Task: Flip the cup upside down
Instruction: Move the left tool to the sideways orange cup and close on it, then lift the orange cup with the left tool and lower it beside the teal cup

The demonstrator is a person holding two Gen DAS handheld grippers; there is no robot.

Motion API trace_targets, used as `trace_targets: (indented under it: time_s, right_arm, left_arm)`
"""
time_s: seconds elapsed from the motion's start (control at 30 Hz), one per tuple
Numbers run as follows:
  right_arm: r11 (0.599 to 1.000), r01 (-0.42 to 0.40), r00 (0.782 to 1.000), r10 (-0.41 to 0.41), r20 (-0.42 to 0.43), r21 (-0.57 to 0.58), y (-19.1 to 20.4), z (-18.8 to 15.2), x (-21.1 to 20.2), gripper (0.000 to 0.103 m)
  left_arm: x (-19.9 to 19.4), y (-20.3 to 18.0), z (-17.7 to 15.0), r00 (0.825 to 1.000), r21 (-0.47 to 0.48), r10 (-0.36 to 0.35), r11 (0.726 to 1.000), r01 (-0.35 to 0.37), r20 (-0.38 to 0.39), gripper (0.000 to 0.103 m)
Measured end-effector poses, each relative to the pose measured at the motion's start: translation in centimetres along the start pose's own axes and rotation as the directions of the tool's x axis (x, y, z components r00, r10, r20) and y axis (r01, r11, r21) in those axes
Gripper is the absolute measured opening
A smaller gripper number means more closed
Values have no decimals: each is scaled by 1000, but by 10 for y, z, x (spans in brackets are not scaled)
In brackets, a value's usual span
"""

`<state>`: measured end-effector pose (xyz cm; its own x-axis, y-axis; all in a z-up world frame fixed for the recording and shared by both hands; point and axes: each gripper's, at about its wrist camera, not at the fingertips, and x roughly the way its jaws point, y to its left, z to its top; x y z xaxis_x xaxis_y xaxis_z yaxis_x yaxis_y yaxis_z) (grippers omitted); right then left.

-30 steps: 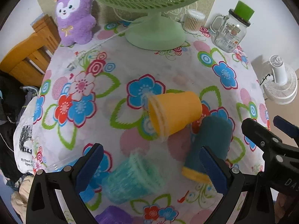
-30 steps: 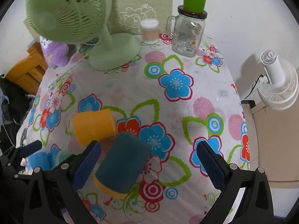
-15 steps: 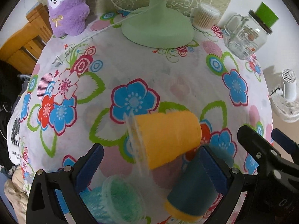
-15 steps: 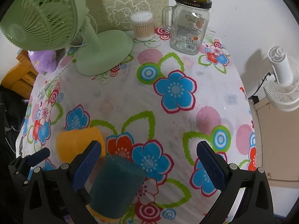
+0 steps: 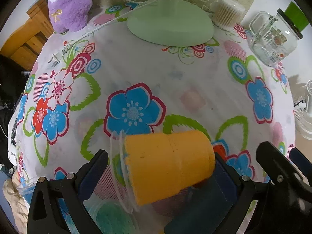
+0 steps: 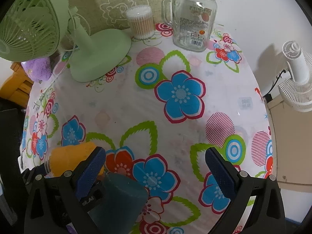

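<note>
Orange cup [image 5: 167,163] on its side (rim left) between spread left fingers [image 5: 95,173] | right fingers [image 6: 91,171] spread, empty

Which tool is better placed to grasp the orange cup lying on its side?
Left. The left tool is open with the orange cup already between its fingers. The right tool is open over the bare tablecloth, with the cup off to its left.
</note>
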<state>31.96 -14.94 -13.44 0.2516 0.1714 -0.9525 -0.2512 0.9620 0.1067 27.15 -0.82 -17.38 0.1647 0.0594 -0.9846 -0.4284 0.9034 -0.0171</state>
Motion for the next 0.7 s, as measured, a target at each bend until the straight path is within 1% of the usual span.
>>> trace_targets:
  time_s: [0.07,0.1,0.13,0.17,0.33,0.7]
  right_arm:
    - [1000,-2,1000,2,-3,-2,0,0,1,103]
    - [1000,-1,1000,1,-4,-5,1,0,2,103]
    - [1000,1,1000,-1,-5,-4,1,-1,2,103]
    - [1000,-3,1000,3,-8,-3,1,-1,3,103]
    - [1000,-30,1000,30,-3,5,1,-1,-1,103]
    - [999,-49,998,49,30,2,6,-6,-28,103]
  left_arm:
    - [1,-1,0,1000,-1,1,1000,-1,16,92]
    - [2,-2,1,1000,-1,-5,1000,5,21,81]
    - [2,-2,1,1000,-1,-11,1000,11,20,75]
    - [3,-3,2,1000,3,-19,1000,19,16,73]
    - [-7,1,-2,998,11,4,1000,-5,61,72]
    - [-39,6,-7,995,30,10,999,-13,99,72]
